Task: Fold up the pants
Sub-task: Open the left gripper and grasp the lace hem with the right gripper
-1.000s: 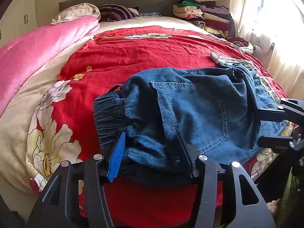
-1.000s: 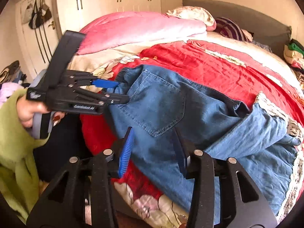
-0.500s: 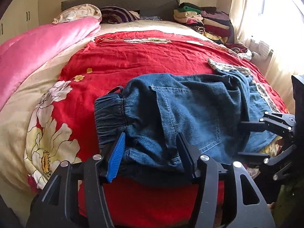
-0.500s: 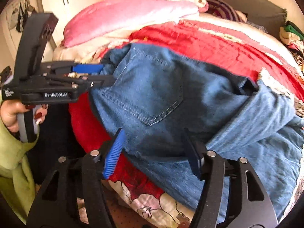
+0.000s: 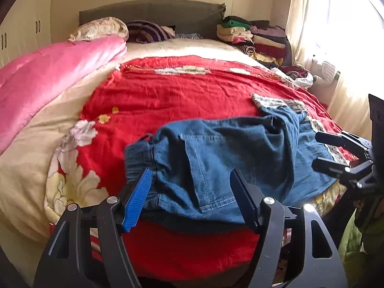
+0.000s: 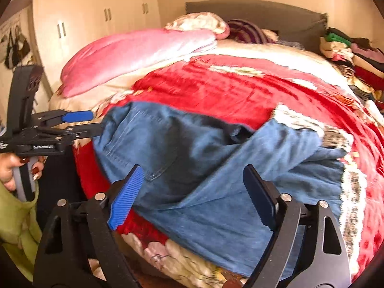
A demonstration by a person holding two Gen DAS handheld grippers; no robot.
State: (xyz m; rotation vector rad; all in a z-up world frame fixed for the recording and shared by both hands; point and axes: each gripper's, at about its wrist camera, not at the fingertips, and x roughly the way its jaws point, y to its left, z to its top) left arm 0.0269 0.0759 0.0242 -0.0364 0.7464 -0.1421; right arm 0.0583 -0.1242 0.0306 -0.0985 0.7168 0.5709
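Blue denim pants (image 5: 223, 153) lie loosely folded near the front edge of the red floral bedspread (image 5: 172, 96); the elastic waistband points left and a lace-trimmed hem lies to the right. They also show in the right wrist view (image 6: 216, 158). My left gripper (image 5: 192, 199) is open, its jaws straddling the waistband end without clamping it. My right gripper (image 6: 194, 194) is open just above the leg part. Each gripper shows in the other's view: the right one (image 5: 319, 148) and the left one (image 6: 93, 122).
A pink quilt (image 5: 48, 76) lies along the bed's left side. Pillows and a grey headboard (image 5: 148, 12) are at the back. A stack of folded clothes (image 5: 254, 38) sits at the back right by the curtained window. A wardrobe (image 6: 96, 31) stands left of the bed.
Both grippers have pulled back a little toward the bed's front edge. The right gripper's jaws have opened wider. The pants stay where they lay.
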